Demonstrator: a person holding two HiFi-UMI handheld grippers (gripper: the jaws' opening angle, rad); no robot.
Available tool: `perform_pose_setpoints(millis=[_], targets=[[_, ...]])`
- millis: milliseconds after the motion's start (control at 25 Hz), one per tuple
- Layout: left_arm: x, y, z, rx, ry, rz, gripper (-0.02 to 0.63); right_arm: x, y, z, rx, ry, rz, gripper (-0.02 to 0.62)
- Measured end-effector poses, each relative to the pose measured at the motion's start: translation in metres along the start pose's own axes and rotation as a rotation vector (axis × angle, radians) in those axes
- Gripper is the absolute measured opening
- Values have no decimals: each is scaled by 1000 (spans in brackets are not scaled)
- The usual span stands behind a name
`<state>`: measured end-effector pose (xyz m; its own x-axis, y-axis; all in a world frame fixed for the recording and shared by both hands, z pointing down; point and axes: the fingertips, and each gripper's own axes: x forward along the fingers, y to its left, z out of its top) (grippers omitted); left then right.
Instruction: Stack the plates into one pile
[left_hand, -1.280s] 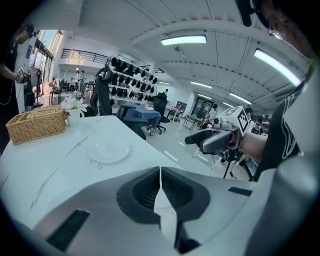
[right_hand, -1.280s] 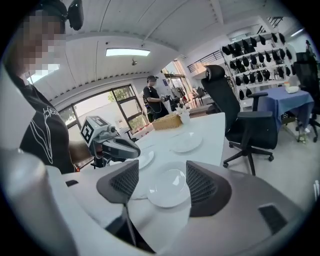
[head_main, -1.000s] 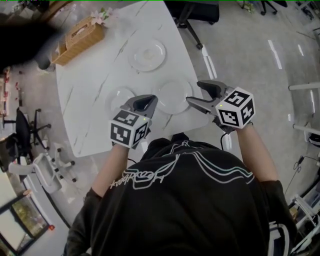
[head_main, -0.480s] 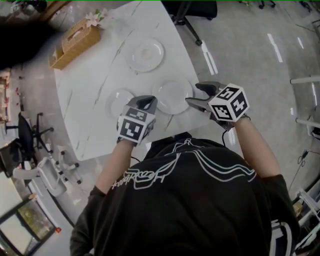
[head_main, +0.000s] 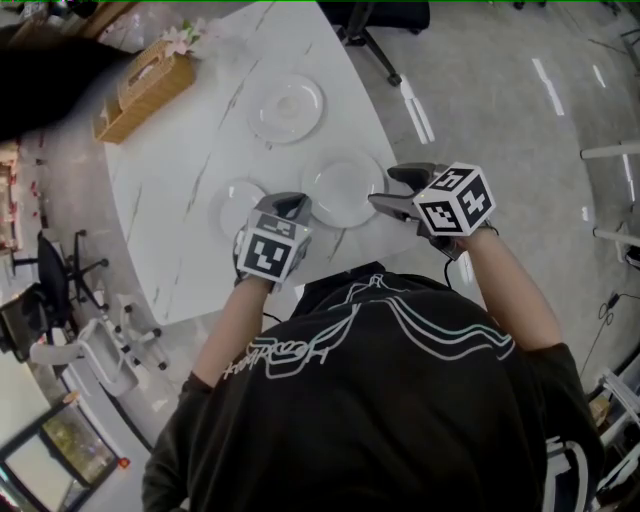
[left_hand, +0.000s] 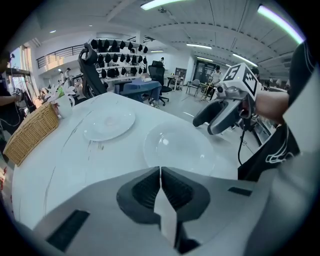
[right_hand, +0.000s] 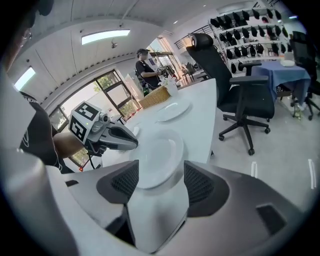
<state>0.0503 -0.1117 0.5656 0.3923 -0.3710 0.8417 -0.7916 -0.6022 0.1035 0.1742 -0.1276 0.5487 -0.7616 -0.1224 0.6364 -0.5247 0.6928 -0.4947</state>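
Lining up my right gripper, jaws apart, at right rim of near plate, ready to pinch. Left gripper, jaws together, empty, hovers left of it. Far plate beyond, small plate left: unstacked.

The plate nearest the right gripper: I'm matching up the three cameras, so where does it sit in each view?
Head view: plate, middle of the picture, rightmost of three plates.
Left gripper view: plate, right of centre, the nearer of two.
Right gripper view: plate, centre, the nearest one.
Shared landmark: wicker basket, visible in all three.
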Motion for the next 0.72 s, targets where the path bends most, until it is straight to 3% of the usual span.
perform_pose_setpoints(millis=[440,720], targets=[[7,1,-5,-26,36,-18,31,3,3,-3,103,15,67,267],[9,2,-5,-35,29,-27,30,7,8,8,249,-33,147,126]])
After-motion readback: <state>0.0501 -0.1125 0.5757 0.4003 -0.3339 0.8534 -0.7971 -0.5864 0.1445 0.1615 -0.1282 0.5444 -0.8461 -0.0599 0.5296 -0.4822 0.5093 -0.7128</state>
